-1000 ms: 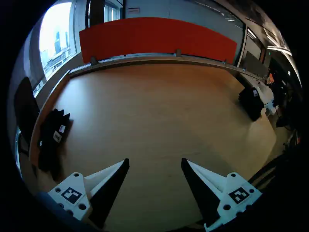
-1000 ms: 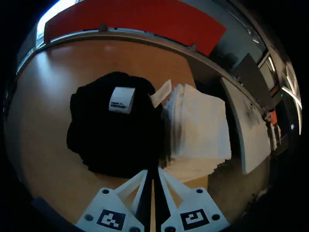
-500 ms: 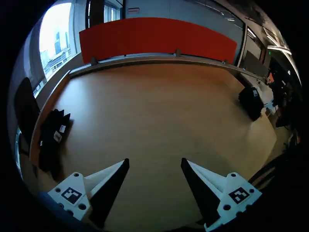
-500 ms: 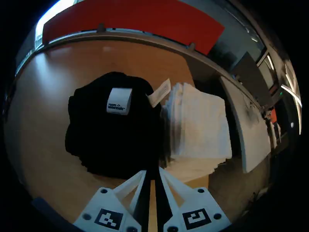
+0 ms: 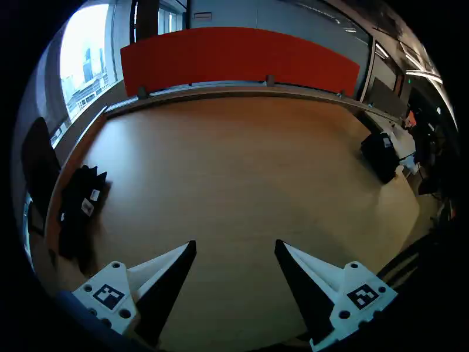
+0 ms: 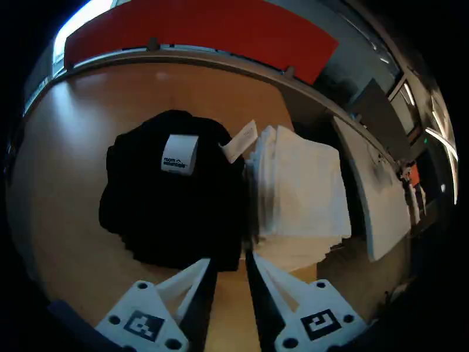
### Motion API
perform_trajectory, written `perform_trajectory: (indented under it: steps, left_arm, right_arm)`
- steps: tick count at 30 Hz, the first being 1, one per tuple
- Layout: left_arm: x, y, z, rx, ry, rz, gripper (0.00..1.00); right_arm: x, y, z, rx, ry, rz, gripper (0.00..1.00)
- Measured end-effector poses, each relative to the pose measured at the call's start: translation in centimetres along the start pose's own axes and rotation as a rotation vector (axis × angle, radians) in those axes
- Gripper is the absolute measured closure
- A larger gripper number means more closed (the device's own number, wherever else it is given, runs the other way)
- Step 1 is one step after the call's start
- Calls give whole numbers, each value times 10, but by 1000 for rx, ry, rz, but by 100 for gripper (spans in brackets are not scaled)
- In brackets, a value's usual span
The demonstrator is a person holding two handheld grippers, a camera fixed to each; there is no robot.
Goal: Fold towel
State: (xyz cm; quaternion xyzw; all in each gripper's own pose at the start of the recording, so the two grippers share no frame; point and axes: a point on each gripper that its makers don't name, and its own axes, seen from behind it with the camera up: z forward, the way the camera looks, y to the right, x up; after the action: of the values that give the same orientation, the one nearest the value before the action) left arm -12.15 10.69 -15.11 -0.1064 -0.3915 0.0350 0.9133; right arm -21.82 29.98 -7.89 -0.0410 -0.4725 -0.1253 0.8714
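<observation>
The right gripper (image 6: 230,265) has changed. A second ago its fingers were almost pressed together; now they stand apart with a narrow gap of bare table (image 6: 64,193) between them, and they hold nothing. Their tips sit just short of the near edge of the black towel pile (image 6: 170,205), which lies on the middle of the table as before. A white label (image 6: 179,154) rests on top of the pile. The white towel stack (image 6: 305,188) touches the pile's right side, toward the table's right edge, and has not shifted.

In the left gripper view nothing has moved. The left gripper (image 5: 234,246) stays wide open and empty over the near part of the table. A dark bundle (image 5: 79,202) lies at the table's left edge, and another dark bundle (image 5: 381,155) lies at its right edge. The red screen (image 5: 234,56) runs along the table's far edge.
</observation>
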Motion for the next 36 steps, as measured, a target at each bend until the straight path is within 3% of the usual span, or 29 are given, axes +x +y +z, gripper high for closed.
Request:
perform_trajectory:
  steps: [3, 5, 36]
  left_arm:
    - [0, 0, -1, 0, 1, -1, 0]
    - [0, -1, -1, 0, 1, 0, 0]
    - [1, -3, -4, 0, 15, -10, 0]
  right_arm:
    - [-1, -4, -1, 11, 0, -1, 10]
    - [-2, -6, -1, 15, 0, -1, 8]
    - [11, -38, -19, 79, 74, 31, 8]
